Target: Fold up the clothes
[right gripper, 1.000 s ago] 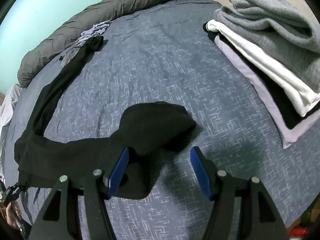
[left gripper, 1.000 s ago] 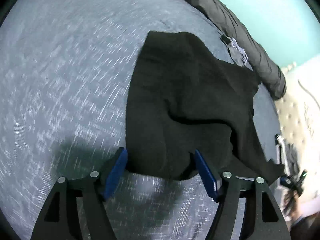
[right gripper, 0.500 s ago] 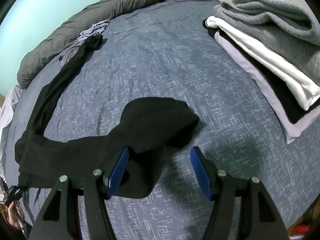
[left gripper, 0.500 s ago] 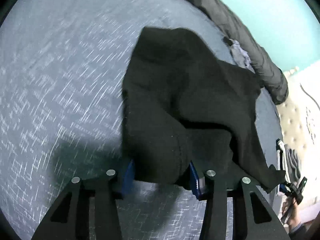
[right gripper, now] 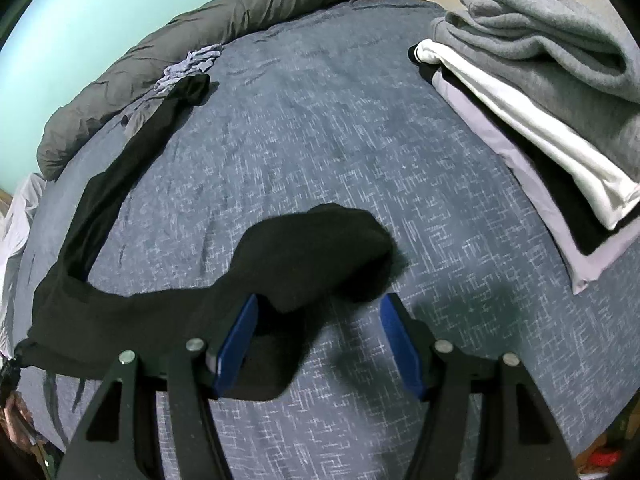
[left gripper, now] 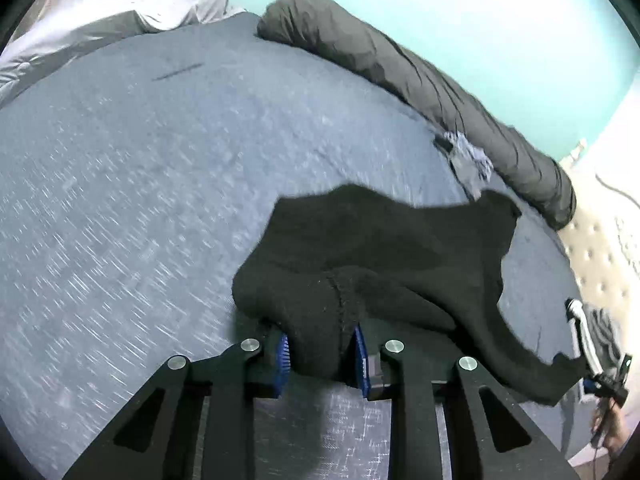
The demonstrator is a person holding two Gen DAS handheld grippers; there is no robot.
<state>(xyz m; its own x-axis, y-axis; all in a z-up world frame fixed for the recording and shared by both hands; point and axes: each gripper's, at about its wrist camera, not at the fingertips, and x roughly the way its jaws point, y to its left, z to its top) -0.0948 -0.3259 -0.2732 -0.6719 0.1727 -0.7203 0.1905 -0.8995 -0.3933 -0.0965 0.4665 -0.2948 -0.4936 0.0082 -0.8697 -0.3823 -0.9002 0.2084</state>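
Left gripper (left gripper: pixel 322 354): jaws closing, blue pads pinching a bunched, seamed fold of the black garment (left gripper: pixel 384 256), lifted off the bed (left gripper: pixel 140 200).
Right gripper (right gripper: pixel 318 344): jaws wide, nothing pressed; the garment's other rounded end (right gripper: pixel 320 248) lies just ahead, overlapping the left pad.
Long axis: the garment runs from the left gripper's pinch rightward to the right gripper's end.
Far limb: a thin black strip (right gripper: pixel 120 172) trails toward the grey bolster (right gripper: pixel 200 36).
Nearer hand: right, I judge, for that loose end.
Folded stack (right gripper: pixel 540 92): far right, well apart.

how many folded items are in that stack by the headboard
4 show at the stack's edge: a grey fleece on top, a white layer under it, a black one below that, and a pale lilac one at the bottom. Thinner pieces may be hidden between.
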